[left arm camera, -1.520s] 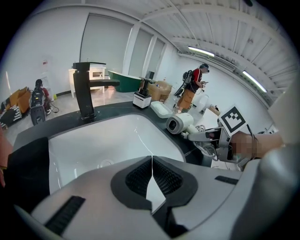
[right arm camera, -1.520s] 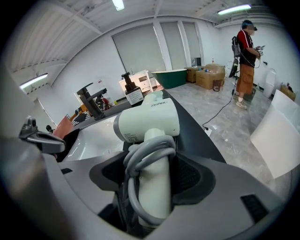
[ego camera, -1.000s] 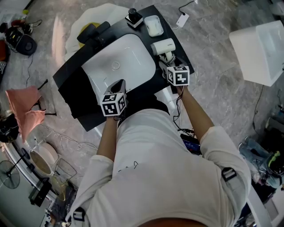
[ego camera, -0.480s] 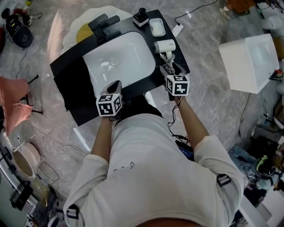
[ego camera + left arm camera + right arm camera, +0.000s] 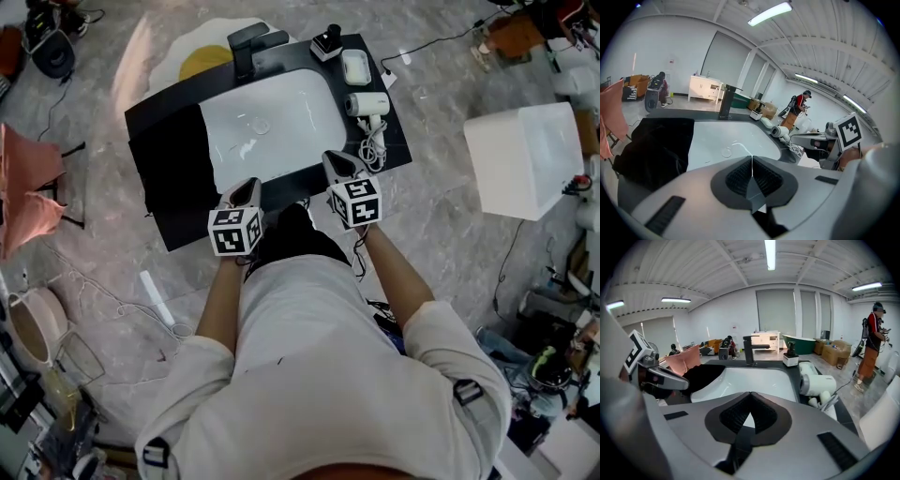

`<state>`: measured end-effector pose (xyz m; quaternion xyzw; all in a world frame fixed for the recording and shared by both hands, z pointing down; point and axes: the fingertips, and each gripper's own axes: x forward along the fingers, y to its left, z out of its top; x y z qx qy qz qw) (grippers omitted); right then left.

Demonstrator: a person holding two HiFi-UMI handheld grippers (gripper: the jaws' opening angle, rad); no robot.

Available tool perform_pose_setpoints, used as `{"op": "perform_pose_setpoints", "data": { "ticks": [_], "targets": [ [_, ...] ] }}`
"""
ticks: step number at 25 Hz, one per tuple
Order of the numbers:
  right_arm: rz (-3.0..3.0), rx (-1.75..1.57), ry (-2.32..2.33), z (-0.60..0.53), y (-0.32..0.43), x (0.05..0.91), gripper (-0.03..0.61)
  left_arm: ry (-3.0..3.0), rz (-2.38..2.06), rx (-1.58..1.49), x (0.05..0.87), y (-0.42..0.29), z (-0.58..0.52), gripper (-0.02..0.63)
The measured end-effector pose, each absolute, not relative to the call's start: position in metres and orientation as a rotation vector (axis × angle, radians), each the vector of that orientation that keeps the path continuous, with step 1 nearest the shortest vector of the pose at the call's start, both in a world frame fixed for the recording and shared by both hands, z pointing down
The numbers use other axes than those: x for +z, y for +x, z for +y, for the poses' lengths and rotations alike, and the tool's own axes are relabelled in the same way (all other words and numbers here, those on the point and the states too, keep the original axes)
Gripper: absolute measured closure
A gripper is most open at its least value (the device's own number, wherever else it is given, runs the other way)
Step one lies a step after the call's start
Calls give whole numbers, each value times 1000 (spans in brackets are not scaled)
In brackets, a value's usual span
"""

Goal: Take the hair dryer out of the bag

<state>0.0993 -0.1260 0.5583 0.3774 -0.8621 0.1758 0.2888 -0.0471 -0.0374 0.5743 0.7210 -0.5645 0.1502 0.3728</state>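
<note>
White hair dryer (image 5: pixel 367 104) with looped cord (image 5: pixel 374 146) on black counter (image 5: pixel 298 58)

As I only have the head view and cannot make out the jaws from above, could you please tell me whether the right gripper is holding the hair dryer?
Observer: No. In the right gripper view, the right gripper has just been closing its jaws, and they are now together with nothing between them. The hair dryer lies apart from it on the counter, ahead and to the right.
Operator: Thank you. And could you check the left gripper as well?
Observer: In the left gripper view, the left gripper also has its jaws together, pad against pad, and nothing is caught between them.
</note>
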Motion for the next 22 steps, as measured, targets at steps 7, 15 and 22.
{"op": "perform_pose_setpoints", "data": {
  "ticks": [7, 15, 22],
  "targets": [
    [-2371, 505, 930, -89, 66, 551, 581, 1872, -1424, 359, 578, -42, -11, 594],
    [-2497, 366, 800, -90, 41, 511, 581, 1876, -1599, 317, 535, -39, -24, 594],
    [-2647, 257, 700, -103, 41, 450, 581, 1870, -1777, 246, 483, -23, -43, 594]
  ]
}}
